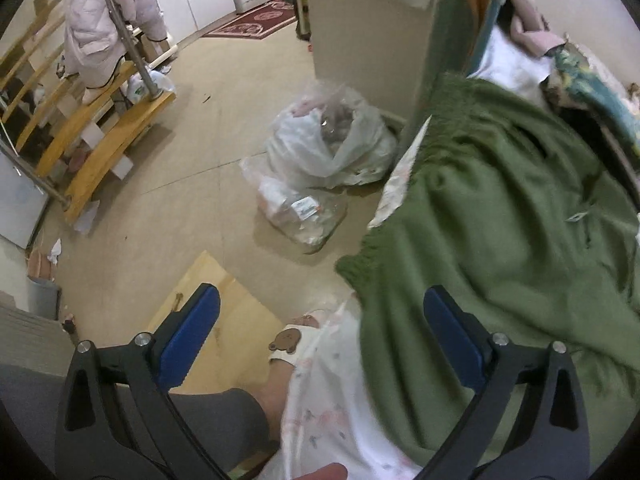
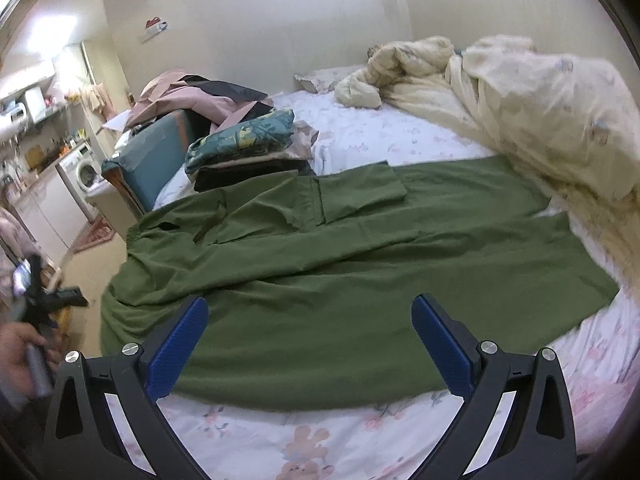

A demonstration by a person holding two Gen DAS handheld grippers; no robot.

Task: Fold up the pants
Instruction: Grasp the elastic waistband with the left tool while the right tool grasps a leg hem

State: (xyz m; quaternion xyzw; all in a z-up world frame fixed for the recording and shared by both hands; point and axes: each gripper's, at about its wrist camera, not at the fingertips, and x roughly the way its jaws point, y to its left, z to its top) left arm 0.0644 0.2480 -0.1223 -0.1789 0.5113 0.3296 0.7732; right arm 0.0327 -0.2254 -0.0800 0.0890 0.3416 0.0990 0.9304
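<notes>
Green pants (image 2: 360, 272) lie spread across the floral bed sheet (image 2: 304, 436), waistband to the left at the bed's edge, legs running right. In the left wrist view the pants (image 1: 500, 220) hang over the bed's corner. My left gripper (image 1: 320, 340) is open and empty, above the bed's edge, its right finger over the green cloth. My right gripper (image 2: 310, 344) is open and empty, hovering over the near edge of the pants. The left gripper also shows in the right wrist view (image 2: 48, 300) at far left, blurred.
A stack of folded clothes (image 2: 248, 152) lies beyond the waistband. A crumpled cream duvet (image 2: 540, 108) lies at the right and back. On the floor are plastic bags (image 1: 324, 160), a board (image 1: 224, 320) and wooden stairs (image 1: 80, 136).
</notes>
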